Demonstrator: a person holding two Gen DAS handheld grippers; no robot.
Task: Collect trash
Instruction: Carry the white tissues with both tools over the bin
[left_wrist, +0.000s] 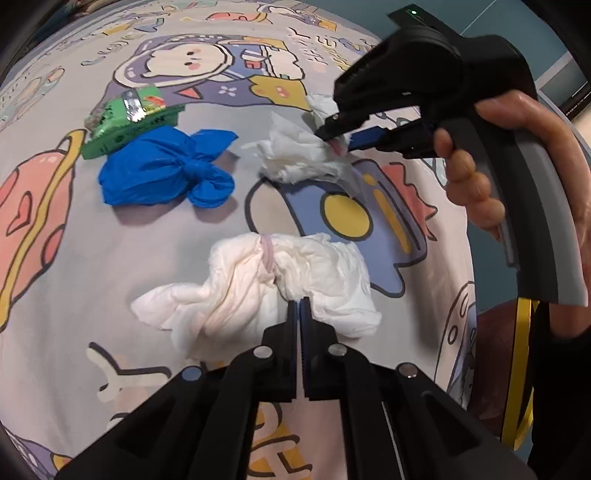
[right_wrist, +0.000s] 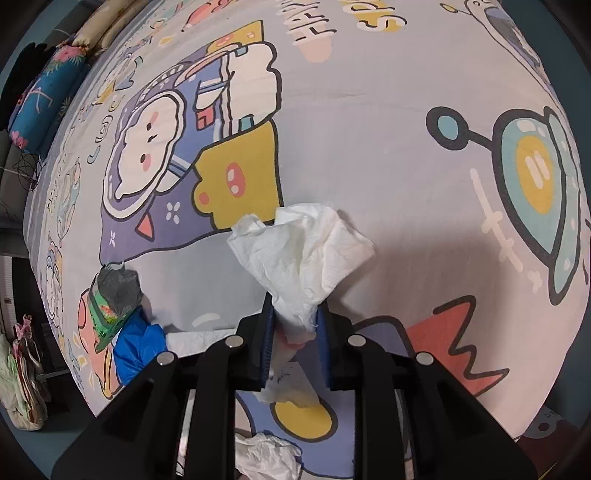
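Observation:
My left gripper (left_wrist: 299, 301) is shut on a crumpled white tissue wad (left_wrist: 258, 284) with a pink band, lying on the cartoon-print bedsheet (left_wrist: 147, 229). My right gripper (right_wrist: 295, 314) is shut on another white tissue (right_wrist: 303, 251) and holds it above the sheet; it shows in the left wrist view (left_wrist: 334, 134) over the same tissue (left_wrist: 295, 155). A knotted blue plastic bag (left_wrist: 166, 173) and a green snack wrapper (left_wrist: 129, 118) lie to the left. They also show in the right wrist view, the bag (right_wrist: 136, 350) and the wrapper (right_wrist: 110, 302).
The tissue wad held by the left gripper shows at the bottom of the right wrist view (right_wrist: 266, 458). Pillows (right_wrist: 48, 99) lie at the far end of the bed. The bed edge (left_wrist: 476, 295) runs down the right side. A person's hand (left_wrist: 476, 177) grips the right gripper's handle.

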